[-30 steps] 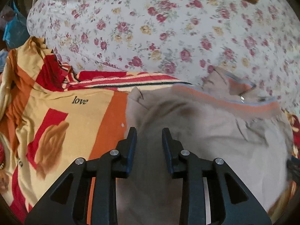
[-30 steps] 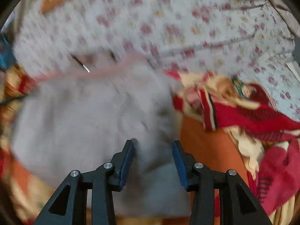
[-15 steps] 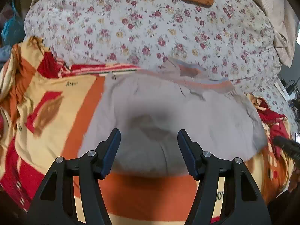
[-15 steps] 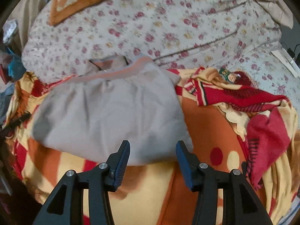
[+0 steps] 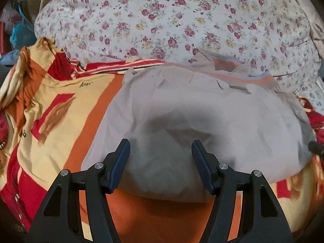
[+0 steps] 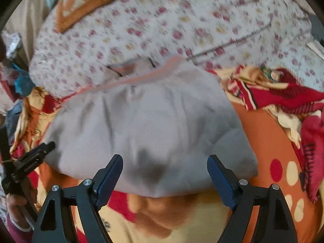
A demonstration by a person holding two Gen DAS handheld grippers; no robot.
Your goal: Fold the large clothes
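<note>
1. The grey garment [image 5: 202, 111] lies folded into a broad bundle on the orange, red and cream blanket [image 5: 60, 105], its orange-striped hem along the far edge where the blanket meets the floral bedspread [image 5: 172, 20].
2. The left gripper [image 5: 161, 149] hangs over the garment's near edge, jaws spread wide and holding nothing.
3. The right gripper [image 6: 165, 164] hovers above the near edge of the same bundle [image 6: 145, 125], jaws released wide, nothing between them.
4. In the right wrist view, the left gripper [image 6: 30, 160] shows at the garment's left edge.
5. A crumpled part of the blanket [image 6: 283, 97] sits at the garment's right.
6. An orange patterned cushion [image 6: 91, 2] rests at the bedspread's far left corner.
</note>
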